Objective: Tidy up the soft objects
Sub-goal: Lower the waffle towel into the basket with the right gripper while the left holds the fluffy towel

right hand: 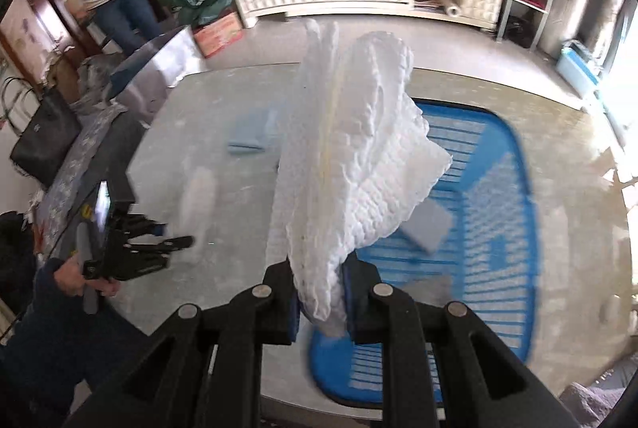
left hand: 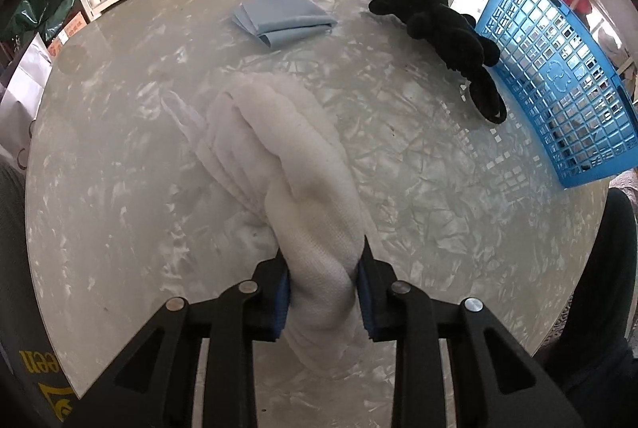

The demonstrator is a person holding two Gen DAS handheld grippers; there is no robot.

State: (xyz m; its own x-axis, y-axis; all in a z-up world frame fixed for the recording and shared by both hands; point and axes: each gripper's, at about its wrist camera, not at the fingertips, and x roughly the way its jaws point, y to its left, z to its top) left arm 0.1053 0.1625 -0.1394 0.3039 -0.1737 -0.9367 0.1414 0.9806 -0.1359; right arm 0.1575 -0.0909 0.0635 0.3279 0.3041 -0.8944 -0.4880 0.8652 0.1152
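Left wrist view: the left gripper (left hand: 323, 292) is closed on a white towel (left hand: 287, 164), its 2 blue-padded fingers (left hand: 282, 294) pinching the near end of the folded bundle. The rest of the towel runs forward from the jaws over the marbled table (left hand: 119, 168). Farther ahead and slightly left lies a folded light blue cloth (left hand: 284, 16). Ahead to the right a black plush toy (left hand: 438, 25) lies stretched out, its far end just beside the blue basket (left hand: 558, 81), which stands at the table's right edge.

Right wrist view: the right gripper (right hand: 321, 302) is clamped on a white knitted cloth (right hand: 355, 148), which stands up from the jaws in a bunched mass. Beyond and below it, to the right, is the blue basket (right hand: 498, 228), seen from above, with a grey-blue folded piece (right hand: 428, 226) inside. To the left, the left gripper (right hand: 175, 242) is visible over the table, motion-blurred, with the white towel (right hand: 197, 204) at its tips. Ahead to the left lies the light blue cloth (right hand: 251, 137).
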